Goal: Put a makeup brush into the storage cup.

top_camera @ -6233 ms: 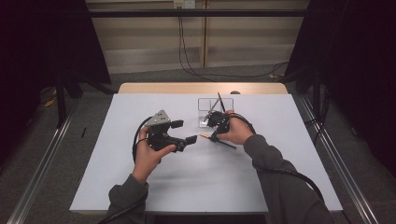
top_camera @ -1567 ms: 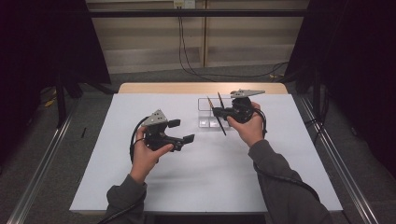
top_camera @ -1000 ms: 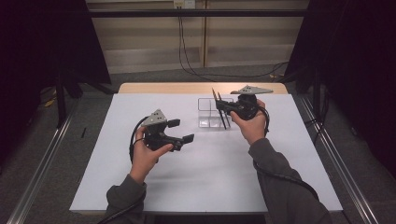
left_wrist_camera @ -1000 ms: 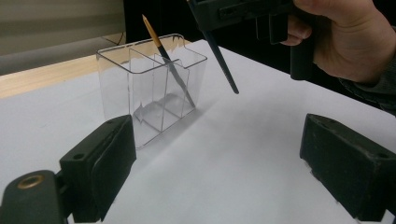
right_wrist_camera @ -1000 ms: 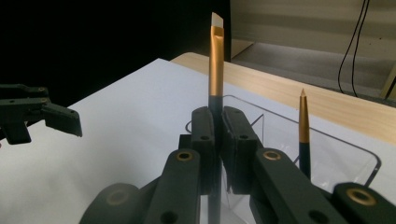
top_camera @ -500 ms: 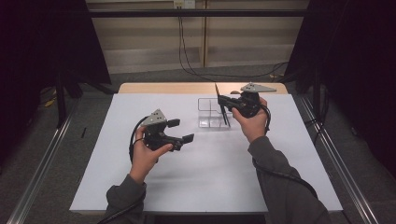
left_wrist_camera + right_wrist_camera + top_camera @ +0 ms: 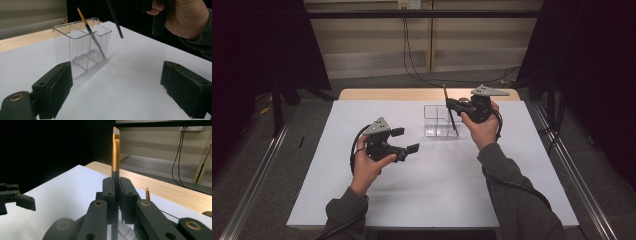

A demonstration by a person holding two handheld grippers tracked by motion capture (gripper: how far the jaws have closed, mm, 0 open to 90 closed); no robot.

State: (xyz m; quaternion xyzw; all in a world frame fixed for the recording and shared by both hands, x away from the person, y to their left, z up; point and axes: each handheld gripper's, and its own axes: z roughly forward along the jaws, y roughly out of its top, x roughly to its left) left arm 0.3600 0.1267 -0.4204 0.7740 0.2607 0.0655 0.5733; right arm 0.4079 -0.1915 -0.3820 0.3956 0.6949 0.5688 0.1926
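- My right gripper (image 7: 453, 104): fingers clenched on a dark brush (image 7: 115, 157) with a gold ferrule, held near upright above the clear organiser (image 7: 82, 45).
- Brush: its lower tip hangs over the organiser's near-right corner in the left gripper view, not touching it.
- Organiser: clear, with compartments, standing on the white table (image 7: 437, 190) toward its far side.
- Pencil (image 7: 90, 31): leaning inside one compartment, point up.
- My left gripper (image 7: 406, 141): fingers released, holding nothing, above the table well left of the organiser.
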